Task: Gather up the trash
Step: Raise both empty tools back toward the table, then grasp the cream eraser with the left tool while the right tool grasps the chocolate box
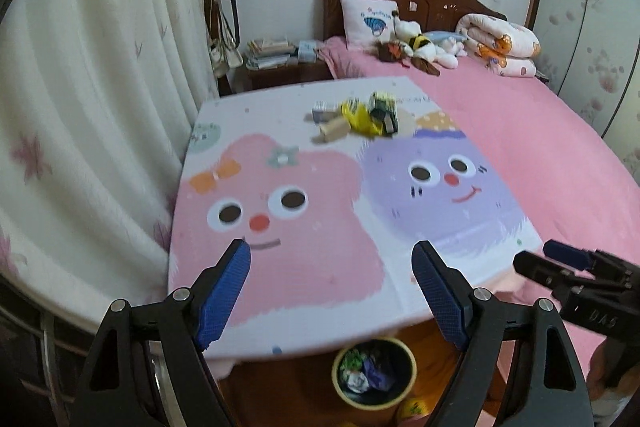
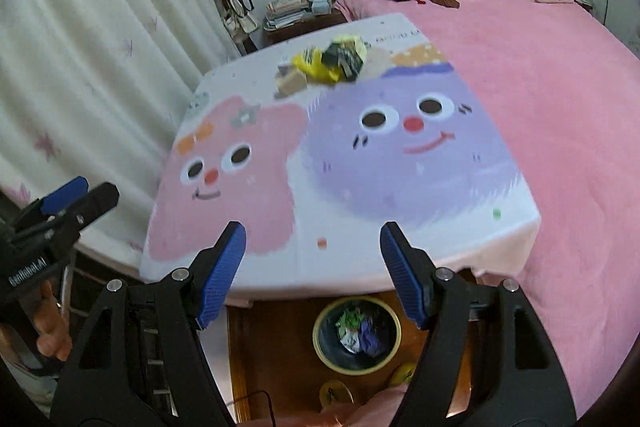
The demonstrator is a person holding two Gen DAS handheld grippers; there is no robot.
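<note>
the fingers of the left gripper (image 1: 332, 263) and the right gripper (image 2: 313, 245) are spread wide apart, and nothing is held between them. both are poised over the near edge of the table (image 2: 344, 259). a round bin (image 2: 356, 335) with crumpled wrappers inside is seen on the wooden floor just below that edge. a pile of trash (image 1: 360, 117), yellow, black and tan pieces, lies near the far edge of the table. beyond, a pink bed (image 1: 520, 147) is seen.

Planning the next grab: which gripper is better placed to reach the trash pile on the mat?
Right, marginally. The trash pile sits nearer its open gripper than the left gripper, also open; both remain well short.
</note>
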